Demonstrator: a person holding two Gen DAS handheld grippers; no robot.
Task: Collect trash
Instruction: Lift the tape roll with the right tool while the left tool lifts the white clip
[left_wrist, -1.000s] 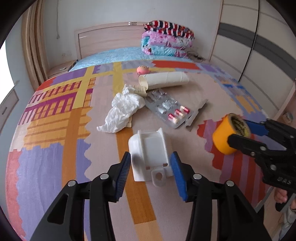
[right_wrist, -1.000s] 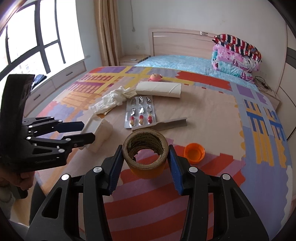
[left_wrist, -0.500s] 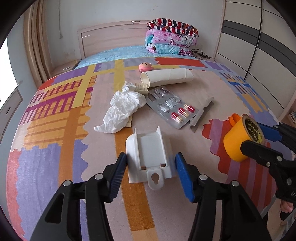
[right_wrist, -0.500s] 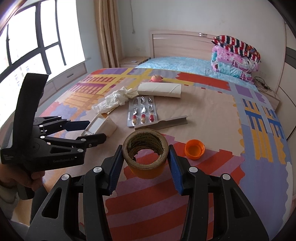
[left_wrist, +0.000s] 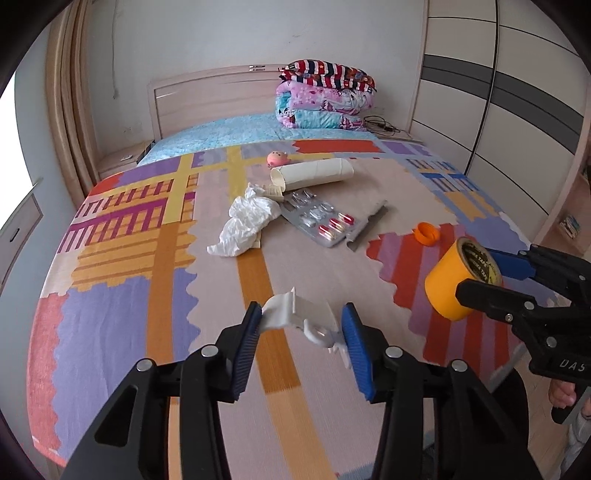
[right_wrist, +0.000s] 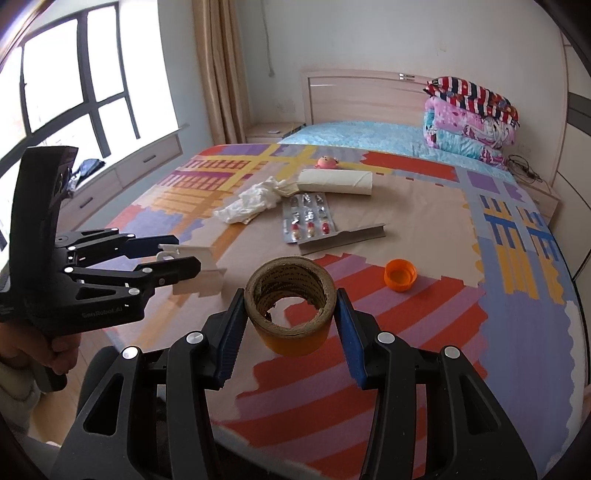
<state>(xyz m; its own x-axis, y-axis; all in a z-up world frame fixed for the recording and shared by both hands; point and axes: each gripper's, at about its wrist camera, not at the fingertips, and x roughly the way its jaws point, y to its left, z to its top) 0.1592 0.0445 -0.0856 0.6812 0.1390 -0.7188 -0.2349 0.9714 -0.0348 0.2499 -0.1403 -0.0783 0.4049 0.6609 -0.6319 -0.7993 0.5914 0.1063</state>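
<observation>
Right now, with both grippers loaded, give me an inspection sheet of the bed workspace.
Surface: patchwork bedspread, flat, covering the bed.
Job's things: white plastic holder held clear of the bed; yellow tape roll held; crumpled tissue, pill blister pack, cardboard tube, grey strip and orange cap lie on the bedspread.
Clutter: pink toy beyond the tube; folded quilts by the headboard.
Grippers: left gripper has just closed onto the holder; right gripper clamps the tape roll.
Cables: black cord beside the quilts.
Surroundings: window, curtain, wardrobe, nightstand.
</observation>
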